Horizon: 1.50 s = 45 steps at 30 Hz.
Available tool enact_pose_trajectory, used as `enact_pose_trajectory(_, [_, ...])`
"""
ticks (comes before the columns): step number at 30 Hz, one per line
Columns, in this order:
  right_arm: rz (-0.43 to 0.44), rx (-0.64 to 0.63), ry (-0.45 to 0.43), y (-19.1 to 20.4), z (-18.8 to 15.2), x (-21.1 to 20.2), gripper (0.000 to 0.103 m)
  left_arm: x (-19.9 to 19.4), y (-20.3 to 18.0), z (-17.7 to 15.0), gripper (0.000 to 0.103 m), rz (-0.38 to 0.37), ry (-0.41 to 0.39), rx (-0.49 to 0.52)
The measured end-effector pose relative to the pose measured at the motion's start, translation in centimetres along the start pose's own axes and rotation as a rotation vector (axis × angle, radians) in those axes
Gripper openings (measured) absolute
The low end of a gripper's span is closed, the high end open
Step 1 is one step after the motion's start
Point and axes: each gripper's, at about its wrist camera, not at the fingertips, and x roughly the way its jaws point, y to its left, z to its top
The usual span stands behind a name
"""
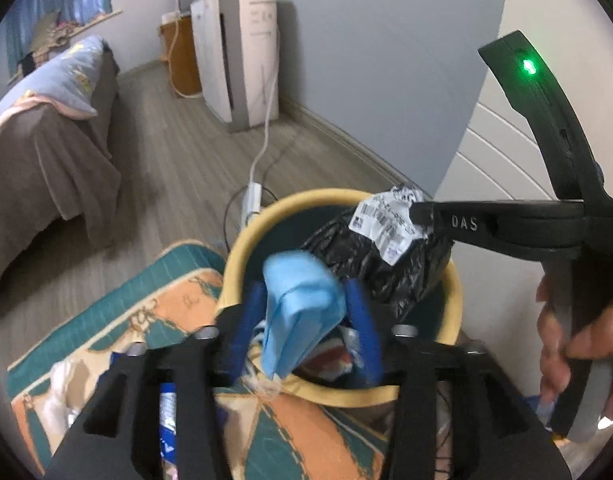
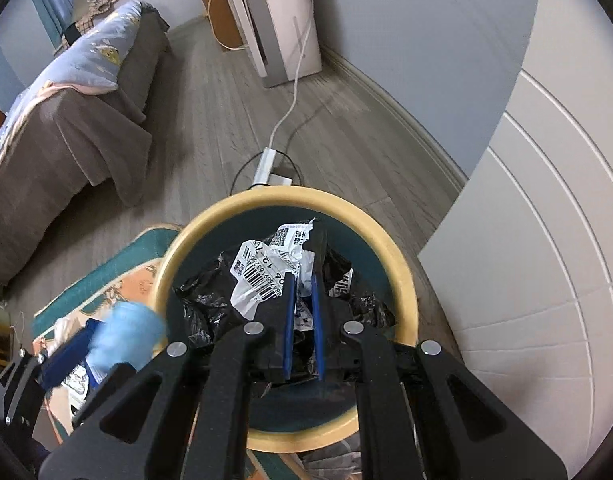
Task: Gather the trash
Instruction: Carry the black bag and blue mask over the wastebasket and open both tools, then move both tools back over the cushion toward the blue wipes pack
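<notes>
A round bin with a yellow rim (image 1: pixel 242 248) (image 2: pixel 402 276) and dark teal inside stands on the floor at the edge of a rug. My left gripper (image 1: pixel 305 286) is over the bin's near rim. Its blue fingers (image 1: pixel 362 320) stand apart, and a crumpled light blue face mask (image 1: pixel 302 300) (image 2: pixel 122 332) hangs loose between them. My right gripper (image 2: pixel 302 280) (image 1: pixel 418 216) is shut on a black plastic bag with a white barcode label (image 2: pixel 258 276) (image 1: pixel 386 228), held over the bin's mouth. A hand (image 1: pixel 566 336) holds the right gripper's handle.
A teal and orange patterned rug (image 1: pixel 178 292) lies under the bin with wrappers (image 1: pixel 168 412) on it. A bed with a brown cover (image 1: pixel 46 160) is at the left. A white appliance (image 1: pixel 238 52), a power strip with cables (image 2: pixel 266 164) and a white panelled door (image 2: pixel 546 240) lie beyond.
</notes>
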Motion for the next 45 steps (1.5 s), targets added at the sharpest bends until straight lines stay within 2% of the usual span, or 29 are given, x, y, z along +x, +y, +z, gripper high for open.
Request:
enact_pose_trajectory(1, [0.001,-0.004,-0.001,0.3,0.0,0.1,0.009,-0.1,0.1,-0.1,0.066,0.006,-0.009,-0.003])
enact_pose_trajectory(4, [0.014,-0.018,0.001,0.9,0.0,0.2,0.017,-0.1,0.6,-0.6,0.070,0.018,-0.014,-0.015])
enact_pose_trajectory(5, [0.014,-0.025,0.003,1.1,0.0,0.2,0.026,-0.1,0.8,-0.7,0.074,0.024,-0.009,-0.020])
enact_pose_trajectory(6, [0.015,-0.036,0.004,1.3,0.0,0.3,0.041,-0.1,1.0,-1.0,0.075,0.025,-0.006,-0.028])
enact_pose_trajectory(7, [0.017,-0.042,0.002,1.5,-0.1,0.3,0.049,-0.2,1.2,-1.1,0.077,0.024,-0.005,-0.034])
enact_pose_trajectory(8, [0.017,-0.048,-0.004,1.7,0.0,0.2,0.062,-0.3,1.4,-1.4,0.078,0.025,-0.006,-0.040])
enact_pose_trajectory(10, [0.019,-0.057,-0.018,1.9,0.0,-0.1,0.069,-0.6,1.9,-1.8,0.081,0.031,-0.007,-0.048])
enact_pose_trajectory(12, [0.018,-0.059,-0.026,2.1,0.0,-0.2,0.082,-0.8,2.6,-2.5,0.087,0.048,-0.003,-0.061])
enact_pose_trajectory(16, [0.019,-0.075,-0.027,2.7,0.0,-0.2,0.088,-0.9,4.4,-4.0,0.089,0.073,0.024,-0.104])
enact_pose_trajectory(18, [0.019,-0.082,-0.029,3.3,-0.1,-0.4,0.094,-1.5,5.5,-4.8,0.090,0.090,0.031,-0.122])
enact_pose_trajectory(25, [0.060,-0.133,-0.033,8.1,-0.9,-1.5,0.097,-6.2,11.5,-6.2,0.093,0.185,0.022,-0.147])
enact_pose_trajectory(29, [0.078,-0.194,-0.033,12.0,-1.8,-2.2,0.097,-9.7,15.9,-7.4,0.095,0.259,-0.001,-0.206])
enact_pose_trajectory(34, [0.097,-0.289,-0.028,16.7,-3.5,-2.6,0.097,-12.6,20.5,-9.3,0.095,0.318,-0.021,-0.313])
enact_pose_trajectory(36, [0.128,-0.313,-0.009,18.3,-4.3,-2.3,0.097,-13.7,21.8,-10.2,0.095,0.349,-0.035,-0.338])
enact_pose_trajectory(40, [0.146,-0.387,0.036,21.0,-5.8,-0.9,0.097,-15.2,24.1,-11.8,0.095,0.358,-0.029,-0.392])
enact_pose_trajectory(45, [0.161,-0.472,0.094,23.6,-7.7,0.9,0.097,-16.1,26.5,-13.8,0.095,0.390,-0.003,-0.384])
